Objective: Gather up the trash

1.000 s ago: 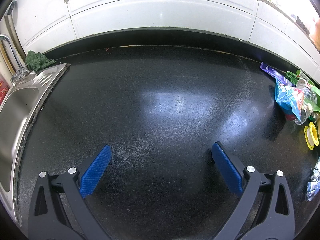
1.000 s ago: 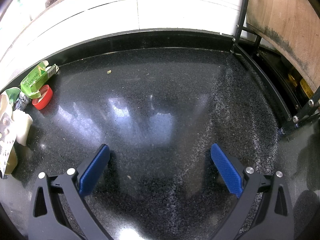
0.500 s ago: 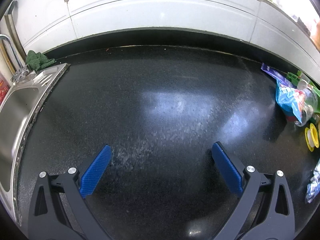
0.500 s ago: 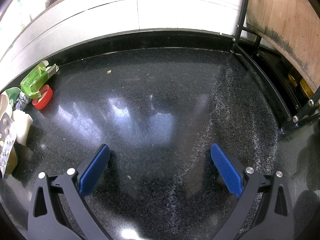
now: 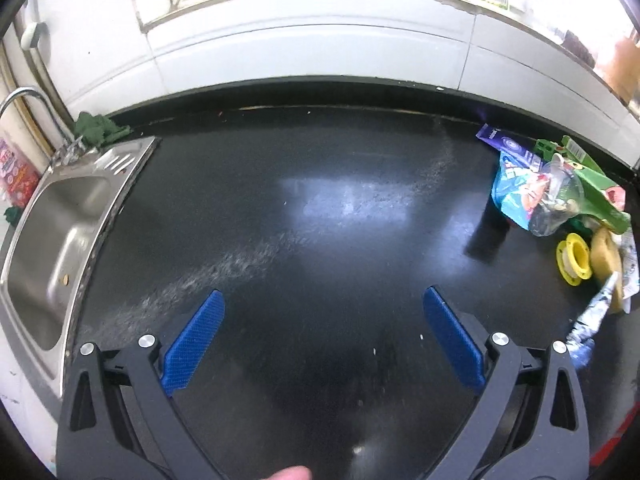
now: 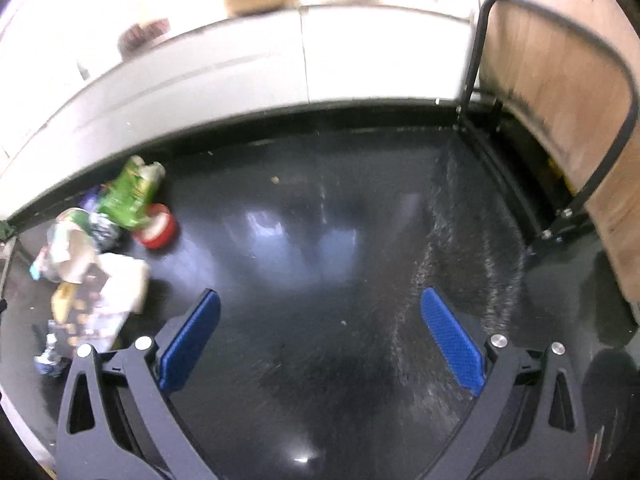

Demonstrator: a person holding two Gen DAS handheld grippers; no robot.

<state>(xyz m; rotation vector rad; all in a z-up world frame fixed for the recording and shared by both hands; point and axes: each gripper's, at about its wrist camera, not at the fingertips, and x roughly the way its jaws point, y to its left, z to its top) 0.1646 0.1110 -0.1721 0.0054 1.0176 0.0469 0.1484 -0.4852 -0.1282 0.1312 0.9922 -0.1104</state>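
Your left gripper hangs over bare black countertop with its blue pads spread wide and nothing between them; your right gripper is just as wide and just as empty.

Going left to right in the left wrist view: a steel sink sits at the far left edge, with a tap and a green cloth behind it. A red and pink packet stands left of the sink, its print too small to read.

The trash lies heaped at the right edge, well apart from your left pads: a purple wrapper, a blue snack bag, a crumpled clear plastic bottle, a green carton, a yellow tape reel and a foil wrapper nearest you. None of its lettering is legible.

In the right wrist view the same heap sits at the left, blurred: a green packet, a red tape roll, white paper. A black metal rack stands far right.
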